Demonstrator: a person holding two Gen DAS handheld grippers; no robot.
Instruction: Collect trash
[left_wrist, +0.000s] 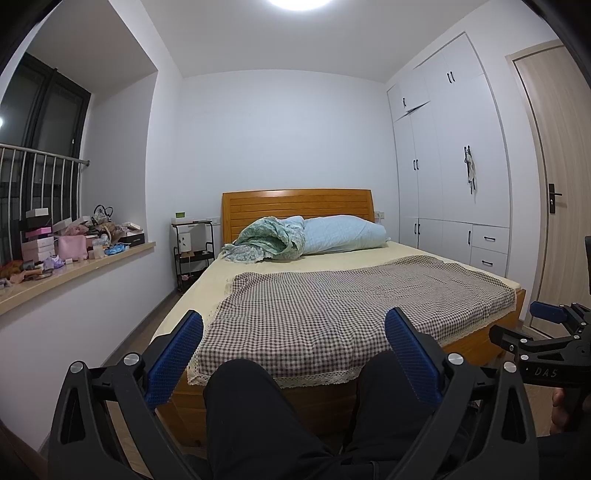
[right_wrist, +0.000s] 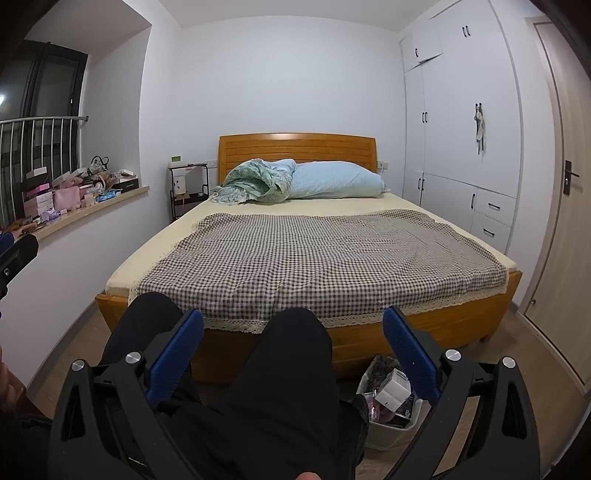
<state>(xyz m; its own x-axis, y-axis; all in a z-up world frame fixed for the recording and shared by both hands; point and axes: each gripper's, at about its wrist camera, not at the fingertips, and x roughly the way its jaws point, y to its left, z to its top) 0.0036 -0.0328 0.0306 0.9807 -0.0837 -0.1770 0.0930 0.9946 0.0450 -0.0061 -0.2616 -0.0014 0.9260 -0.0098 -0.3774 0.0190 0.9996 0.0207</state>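
Right wrist only: full trash bin.

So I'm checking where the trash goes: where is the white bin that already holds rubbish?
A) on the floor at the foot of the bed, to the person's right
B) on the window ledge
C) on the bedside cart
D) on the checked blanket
A: the right wrist view shows the white bin on the floor by the bed footboard, beside the person's right leg, with packaging inside.

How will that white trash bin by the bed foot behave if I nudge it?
The white trash bin looks like thin plastic, so probably light and apt to slide on the smooth floor. A white box sits above its rim and may tumble out.
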